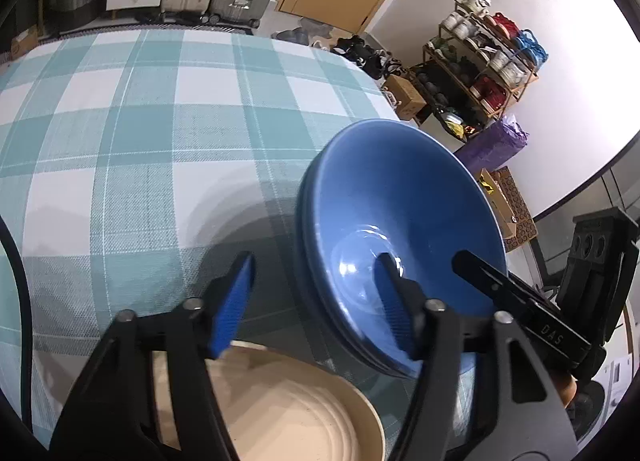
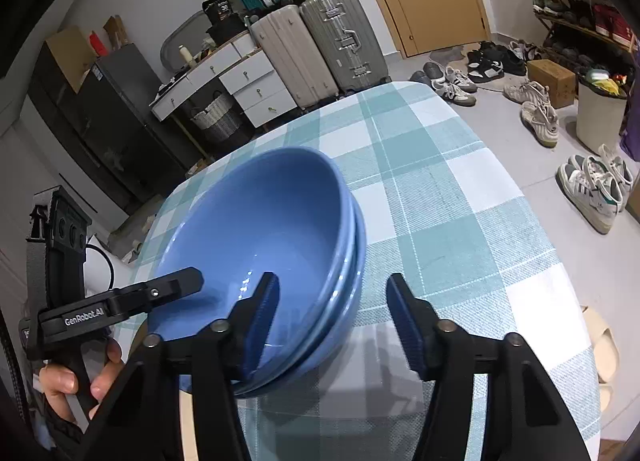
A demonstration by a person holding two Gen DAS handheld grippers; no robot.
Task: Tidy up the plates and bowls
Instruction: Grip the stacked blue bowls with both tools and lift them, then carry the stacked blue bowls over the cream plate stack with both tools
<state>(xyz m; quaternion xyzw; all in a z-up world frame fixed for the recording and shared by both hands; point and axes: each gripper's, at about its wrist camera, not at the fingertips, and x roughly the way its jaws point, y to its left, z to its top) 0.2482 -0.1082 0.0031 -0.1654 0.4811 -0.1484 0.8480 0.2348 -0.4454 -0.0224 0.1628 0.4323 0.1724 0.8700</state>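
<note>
Bowls: we count blue bowls [image 1: 400, 221] nested, near the surface [image 1: 140, 121] edge.
Left tongs [image 1: 316, 297]: half-open, straddling the bowls' rim, not yet pinching.
Right tongs [image 2: 332, 313]: likewise on the opposite rim, we judge for a two-sided lift.
Plate: cream plate [image 1: 288, 409] alongside.

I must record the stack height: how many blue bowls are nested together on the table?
2: an upper blue bowl sits nested inside a lower blue bowl on the checked tablecloth. A further bowl underneath could be hidden.
</note>
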